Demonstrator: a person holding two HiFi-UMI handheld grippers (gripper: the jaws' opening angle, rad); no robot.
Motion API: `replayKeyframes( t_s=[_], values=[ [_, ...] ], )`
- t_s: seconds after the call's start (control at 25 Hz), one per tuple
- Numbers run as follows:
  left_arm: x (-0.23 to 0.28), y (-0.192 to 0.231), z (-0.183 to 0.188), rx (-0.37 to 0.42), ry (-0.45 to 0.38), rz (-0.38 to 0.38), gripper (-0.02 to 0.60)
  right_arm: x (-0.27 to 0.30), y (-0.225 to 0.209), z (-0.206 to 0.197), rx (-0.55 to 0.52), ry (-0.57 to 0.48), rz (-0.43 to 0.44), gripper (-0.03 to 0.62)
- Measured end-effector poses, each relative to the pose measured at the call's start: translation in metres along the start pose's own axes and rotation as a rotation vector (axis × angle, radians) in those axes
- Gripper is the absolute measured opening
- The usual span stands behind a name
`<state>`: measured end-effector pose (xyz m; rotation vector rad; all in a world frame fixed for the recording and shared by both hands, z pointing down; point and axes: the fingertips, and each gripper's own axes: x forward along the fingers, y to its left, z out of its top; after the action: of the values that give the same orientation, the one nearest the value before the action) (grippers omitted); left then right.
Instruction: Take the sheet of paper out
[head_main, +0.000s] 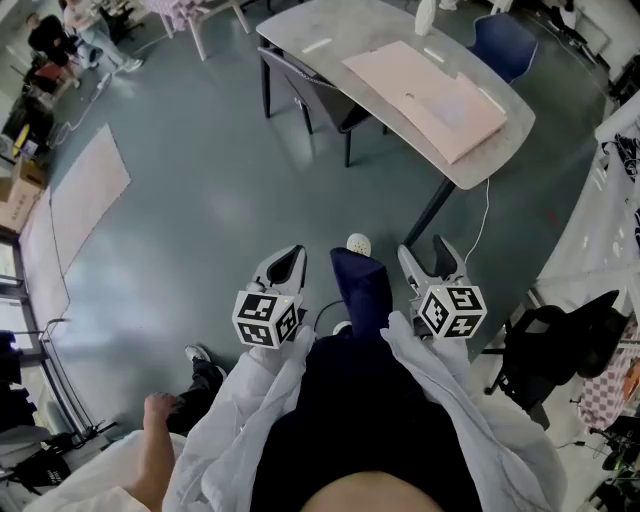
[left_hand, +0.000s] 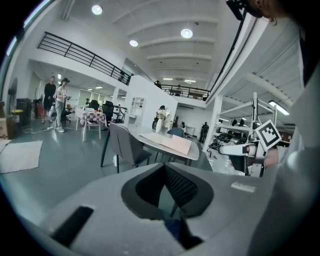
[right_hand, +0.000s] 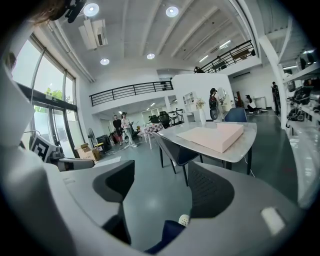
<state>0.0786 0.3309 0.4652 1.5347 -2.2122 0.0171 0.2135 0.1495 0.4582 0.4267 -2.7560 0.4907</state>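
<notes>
Far ahead, grey oval table (head_main: 365, 25) with dark grey chair (head_main: 310, 95) at left side, blue chair (head_main: 500, 45) beyond; pale floor mat (head_main: 88, 190) far left; black office chair (head_main: 545, 350) near right.

Bright, even indoor light fills all three views. Round ceiling lamps (left_hand: 186, 33) burn out to white discs along the top of both gripper views, and daylight comes through tall windows (right_hand: 50, 85) at the left of the right gripper view. In the head view the floor (head_main: 220, 190) carries a pale sheen at upper centre, and shadows beneath the table (head_main: 290, 35) are faint. Straight lines bow toward the edges, and the gripper views' corners go black. The left gripper (left_hand: 163, 167) and right gripper (right_hand: 161, 185), close to the lens, look soft; the room beyond is clearer.
</notes>
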Motion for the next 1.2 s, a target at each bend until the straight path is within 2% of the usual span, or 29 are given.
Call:
replayKeyframes(
  t_s=[0.2,0.4,0.96,1.2],
  values=[
    [0.037,0.016,0.014,0.013,0.011,-0.002,0.000,0.037,-0.016,0.015,0.017,-0.008,0.002,0.328],
    [0.090,0.039,0.044,0.011,0.006,0.002,0.000,0.088,-0.042,0.039,0.023,-0.002,0.004,0.328],
    [0.271,0.095,0.141,0.031,-0.018,0.007,0.000,0.241,-0.139,0.137,0.004,-0.015,0.014,0.328],
    [0.320,0.095,0.163,0.028,-0.045,0.009,0.000,0.278,-0.167,0.162,-0.007,-0.025,0.042,0.328]
  ],
)
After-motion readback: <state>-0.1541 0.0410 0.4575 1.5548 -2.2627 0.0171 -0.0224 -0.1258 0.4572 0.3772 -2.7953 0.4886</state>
